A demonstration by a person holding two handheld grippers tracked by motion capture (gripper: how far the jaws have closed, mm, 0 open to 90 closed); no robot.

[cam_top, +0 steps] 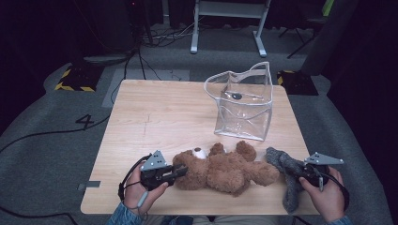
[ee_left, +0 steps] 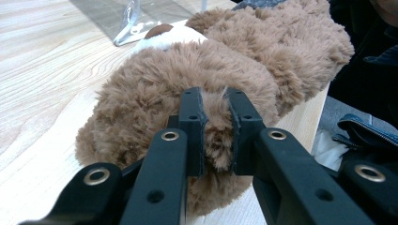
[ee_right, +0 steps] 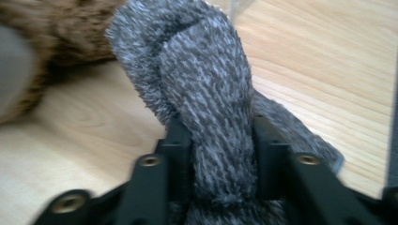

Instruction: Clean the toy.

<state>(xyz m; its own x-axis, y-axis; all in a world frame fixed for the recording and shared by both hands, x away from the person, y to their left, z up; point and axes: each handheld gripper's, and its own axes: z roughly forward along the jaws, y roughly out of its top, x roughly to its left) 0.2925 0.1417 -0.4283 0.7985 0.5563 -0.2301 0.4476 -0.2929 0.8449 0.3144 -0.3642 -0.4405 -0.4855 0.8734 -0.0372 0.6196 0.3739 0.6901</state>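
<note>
Meanwhile, a brown teddy bear [cam_top: 220, 168] lies flat along the near edge of a pale wooden worktop [cam_top: 159, 117], with a grey knitted sock [cam_top: 287, 174] just beside its foot at three o'clock. The left gripper [cam_top: 180, 170], coming in from about eight o'clock, has its fingers [ee_left: 193, 131] clamped on a tuft of the bear's plush. The right gripper [cam_top: 294, 172], at the four o'clock corner, has its fingers either side of the bunched sock; the blurred close view does not settle whether they press on it or merely flank it.

Both items look light, soft and yielding. Plush will likely compress and may slip if only fur is pinched, so a deeper hold on a limb or the bear's body seems safer. The sock should drape and stretch; gripping its thick fold appears best.

A clear plastic bag [cam_top: 243, 105] stands open at one o'clock, well apart from the toys. Beyond the worktop lie grey carpet [cam_top: 47, 154], loose cables [cam_top: 164, 35], hazard-striped tape [cam_top: 75, 86] and a white metal frame [cam_top: 230, 23] in a dim room.
</note>
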